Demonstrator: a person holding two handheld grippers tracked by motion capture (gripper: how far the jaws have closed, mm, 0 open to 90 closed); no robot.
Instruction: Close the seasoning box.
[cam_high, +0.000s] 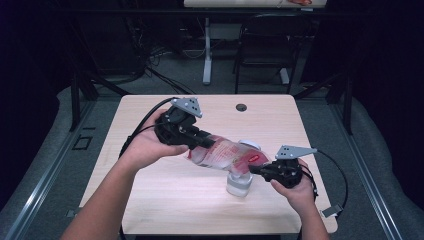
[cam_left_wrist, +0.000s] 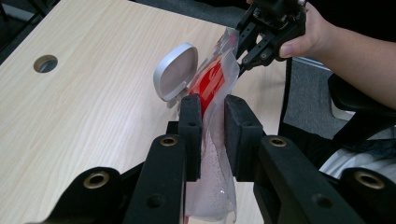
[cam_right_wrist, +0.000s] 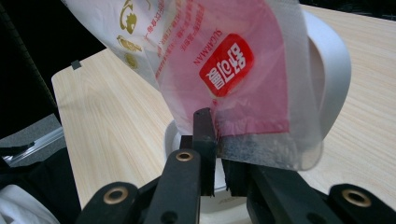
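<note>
A clear plastic pouch (cam_high: 227, 156) with red print and pale granules hangs tilted above the table, stretched between both grippers. My left gripper (cam_high: 196, 144) is shut on its upper end; in the left gripper view the pads (cam_left_wrist: 191, 126) squeeze the pouch (cam_left_wrist: 211, 86). My right gripper (cam_high: 258, 170) is shut on the lower corner, pinching the pouch's sealed edge (cam_right_wrist: 261, 149). Under that low end stands a small clear jar (cam_high: 239, 185) with its white hinged lid (cam_high: 250, 145) flipped open. The lid (cam_left_wrist: 176, 72) stands up beside the pouch. The pouch (cam_right_wrist: 224, 70) hides the jar's mouth in the right gripper view.
The light wooden table (cam_high: 165, 190) has a round cable hole (cam_high: 241, 107) near its far edge. A black chair (cam_high: 265, 45) and a desk leg (cam_high: 207, 50) stand on the floor beyond it. Cables trail from both grippers over the table's sides.
</note>
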